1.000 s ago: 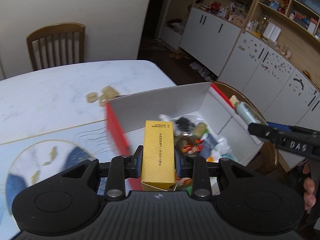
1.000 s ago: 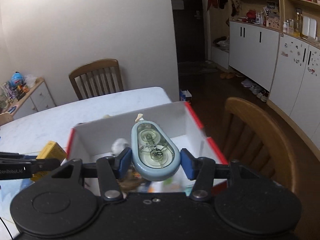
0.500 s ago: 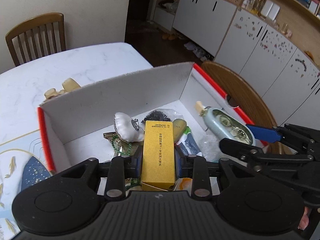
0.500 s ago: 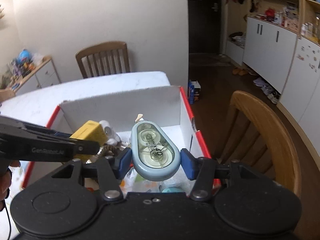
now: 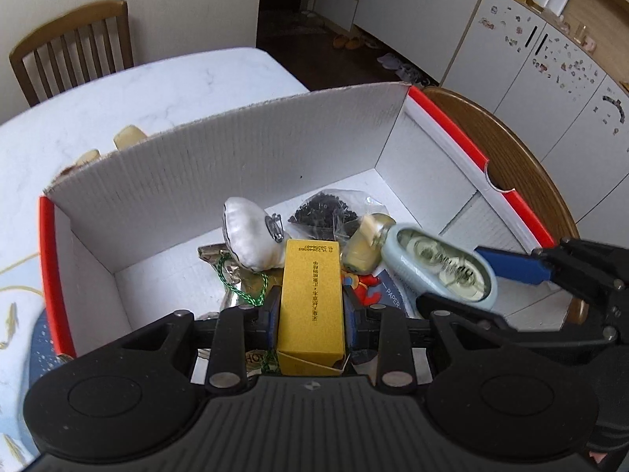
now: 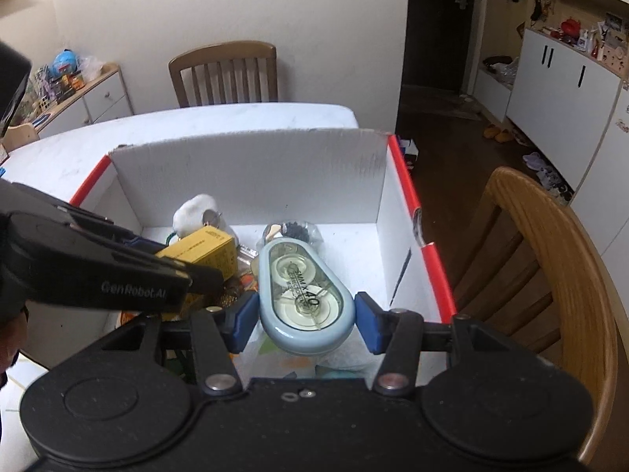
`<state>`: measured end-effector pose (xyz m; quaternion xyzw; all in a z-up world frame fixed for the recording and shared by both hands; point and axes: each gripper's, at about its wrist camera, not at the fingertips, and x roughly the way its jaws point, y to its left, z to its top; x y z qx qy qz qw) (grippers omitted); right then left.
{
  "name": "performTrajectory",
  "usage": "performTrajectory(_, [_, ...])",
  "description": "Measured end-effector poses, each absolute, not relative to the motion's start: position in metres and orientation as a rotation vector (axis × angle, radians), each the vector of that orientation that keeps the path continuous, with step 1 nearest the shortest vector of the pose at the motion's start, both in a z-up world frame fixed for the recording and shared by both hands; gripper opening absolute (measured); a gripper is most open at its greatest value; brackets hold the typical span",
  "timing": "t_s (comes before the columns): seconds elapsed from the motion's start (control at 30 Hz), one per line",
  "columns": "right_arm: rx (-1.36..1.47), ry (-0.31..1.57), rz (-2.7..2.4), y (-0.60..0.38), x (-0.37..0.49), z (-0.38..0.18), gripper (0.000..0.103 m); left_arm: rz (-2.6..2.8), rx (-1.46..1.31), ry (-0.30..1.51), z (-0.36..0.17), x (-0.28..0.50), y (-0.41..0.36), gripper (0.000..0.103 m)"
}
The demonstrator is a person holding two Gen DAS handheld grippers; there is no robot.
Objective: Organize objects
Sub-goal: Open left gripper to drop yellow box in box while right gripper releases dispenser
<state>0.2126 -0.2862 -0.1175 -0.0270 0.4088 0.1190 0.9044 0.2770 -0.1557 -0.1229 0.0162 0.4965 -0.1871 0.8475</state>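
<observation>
Left gripper [image 5: 311, 306] pinching yellow box [image 5: 310, 295] | right gripper [image 6: 306, 316] pinching correction tape [image 6: 304, 299] | both lower into carton [image 5: 243, 165] than before

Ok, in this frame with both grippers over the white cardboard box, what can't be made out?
- Left wrist view: the yellow carton and left gripper hide the box floor beneath.
- Left wrist view: the pale blue correction-tape dispenser is motion-blurred, print unreadable.
- Right wrist view: the right gripper and its body hide the box's near wall.

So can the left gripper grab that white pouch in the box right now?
Probably not: the left gripper is shut on the yellow carton, whose far end sits right in front of the white pouch, so it would need to release first.
</observation>
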Motion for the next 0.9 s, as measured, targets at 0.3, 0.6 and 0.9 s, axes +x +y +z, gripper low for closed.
performTrajectory(0.3, [-0.084,0.890,0.303,-0.286,0.217,-0.124,0.052,-0.407,0.002,1.071,-0.128,0.283,-0.155,0.030])
performTrajectory(0.6, [-0.082,0.869,0.322,-0.290,0.213,-0.119,0.055,-0.416,-0.005,1.047,-0.123,0.274,-0.151,0.034])
performTrajectory(0.9, [-0.029,0.819,0.307,-0.300,0.202,-0.100,0.061,-0.437,0.002,0.931,-0.092,0.248,-0.141,0.053])
